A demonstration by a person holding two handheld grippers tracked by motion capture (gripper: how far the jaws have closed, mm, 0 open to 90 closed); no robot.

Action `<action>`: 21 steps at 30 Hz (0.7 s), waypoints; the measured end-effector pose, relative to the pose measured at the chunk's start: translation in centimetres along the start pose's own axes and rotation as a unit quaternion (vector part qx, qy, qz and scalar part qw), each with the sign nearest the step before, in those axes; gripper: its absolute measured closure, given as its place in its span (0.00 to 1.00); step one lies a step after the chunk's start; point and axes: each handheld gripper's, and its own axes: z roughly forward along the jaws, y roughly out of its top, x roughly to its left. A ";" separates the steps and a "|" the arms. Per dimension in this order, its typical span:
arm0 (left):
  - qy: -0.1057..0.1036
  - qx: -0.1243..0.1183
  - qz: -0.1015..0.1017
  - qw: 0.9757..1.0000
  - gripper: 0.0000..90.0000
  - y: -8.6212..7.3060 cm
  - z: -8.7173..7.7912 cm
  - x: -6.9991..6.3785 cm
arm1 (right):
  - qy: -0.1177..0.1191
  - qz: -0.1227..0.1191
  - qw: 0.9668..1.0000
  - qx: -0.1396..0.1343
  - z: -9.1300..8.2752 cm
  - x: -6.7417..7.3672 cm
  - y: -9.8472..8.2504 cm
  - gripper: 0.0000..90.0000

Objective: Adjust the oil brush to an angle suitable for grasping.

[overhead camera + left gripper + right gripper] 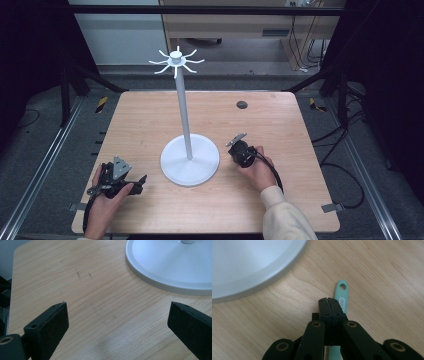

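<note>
So there's a white stand (189, 159) with hooks on top, sitting mid-surface (150, 115). The left gripper (137, 184) rests near-left of its base with the fingers spread wide, nothing between them. The right gripper (329, 301) sits just right of the base, fingers pressed together above a mint-green handle (342, 296) lying flat on the wood.

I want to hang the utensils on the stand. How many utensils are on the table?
1: a mint-green handle lying partly under the right claw, near the stand's base. Its working end is covered, and others may be hidden.
</note>
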 end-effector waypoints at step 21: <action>-0.003 0.000 -0.001 1.000 0.03 0.0 0.0 0.0 | 0.026 0.124 0.992 0.021 -5.0 -3.7 -2.0 0.85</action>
